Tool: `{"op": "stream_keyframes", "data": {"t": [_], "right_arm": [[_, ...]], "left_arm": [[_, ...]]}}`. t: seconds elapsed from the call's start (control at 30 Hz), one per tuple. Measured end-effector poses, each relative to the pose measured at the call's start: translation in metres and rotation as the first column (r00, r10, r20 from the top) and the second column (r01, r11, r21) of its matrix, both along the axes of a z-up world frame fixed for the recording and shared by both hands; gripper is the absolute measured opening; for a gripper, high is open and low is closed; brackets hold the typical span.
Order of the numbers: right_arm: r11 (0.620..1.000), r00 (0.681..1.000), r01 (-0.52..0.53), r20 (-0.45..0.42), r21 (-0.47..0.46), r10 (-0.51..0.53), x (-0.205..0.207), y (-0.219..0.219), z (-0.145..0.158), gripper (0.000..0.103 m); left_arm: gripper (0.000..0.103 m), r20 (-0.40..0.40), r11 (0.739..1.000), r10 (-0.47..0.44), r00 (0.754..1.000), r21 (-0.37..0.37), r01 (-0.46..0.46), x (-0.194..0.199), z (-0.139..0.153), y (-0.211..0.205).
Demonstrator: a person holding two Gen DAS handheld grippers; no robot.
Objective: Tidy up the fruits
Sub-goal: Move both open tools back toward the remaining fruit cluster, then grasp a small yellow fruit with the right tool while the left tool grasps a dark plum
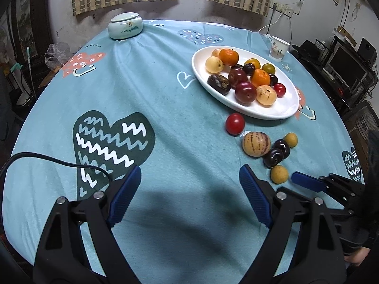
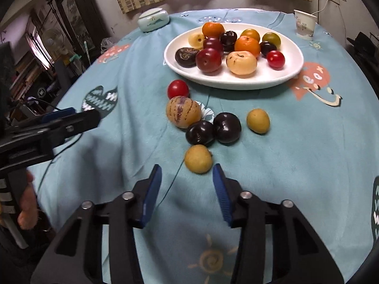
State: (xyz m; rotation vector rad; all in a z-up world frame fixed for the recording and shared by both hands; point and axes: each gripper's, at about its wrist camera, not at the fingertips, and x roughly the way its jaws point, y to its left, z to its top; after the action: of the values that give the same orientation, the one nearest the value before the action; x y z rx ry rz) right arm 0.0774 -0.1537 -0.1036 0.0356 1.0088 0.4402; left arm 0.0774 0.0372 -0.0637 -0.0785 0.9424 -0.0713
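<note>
A white oval plate holds several fruits. On the cloth in front of it lie a red tomato, a striped melon, two dark plums, and two yellow fruits. My right gripper is open and empty, just short of the nearer yellow fruit. My left gripper is open and empty over bare cloth, left of the loose fruit.
A lidded ceramic jar stands at the table's far left. A paper cup stands at the far right. A black cable lies on the blue patterned tablecloth. Curtains and shelves surround the round table.
</note>
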Motion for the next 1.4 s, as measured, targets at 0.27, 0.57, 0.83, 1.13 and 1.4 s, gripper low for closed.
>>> {"op": "stream_keyframes", "data": {"t": [0.27,0.57,0.83,1.13,1.4], "right_arm": [[0.998,0.999,0.039,0.03,-0.049,-0.038,0.002,-0.003,-0.003,0.027],[0.98,0.983,0.171,0.086,-0.1,-0.163,-0.025,-0.055,0.008,0.028],[0.972,0.972,0.223,0.094,-0.072,-0.216,-0.03,-0.09,0.01,0.028],[0.967,0.965,0.251,0.088,-0.04,-0.246,-0.032,-0.109,0.01,0.028],[0.972,0.969,0.236,0.081,-0.021,-0.233,-0.031,-0.103,0.015,0.027]], "left_arm": [[0.087,-0.036,0.999,-0.03,0.999,0.014,0.031,0.003,-0.01,-0.01],[0.087,-0.068,0.984,-0.174,0.982,0.035,0.177,0.0,-0.024,-0.077],[0.086,-0.109,0.976,-0.21,0.971,0.027,0.214,0.017,-0.043,-0.117],[0.061,-0.1,0.983,-0.176,0.979,0.029,0.18,0.034,-0.054,-0.128],[0.031,-0.076,0.977,-0.21,0.975,0.027,0.212,0.03,-0.049,-0.128]]}}
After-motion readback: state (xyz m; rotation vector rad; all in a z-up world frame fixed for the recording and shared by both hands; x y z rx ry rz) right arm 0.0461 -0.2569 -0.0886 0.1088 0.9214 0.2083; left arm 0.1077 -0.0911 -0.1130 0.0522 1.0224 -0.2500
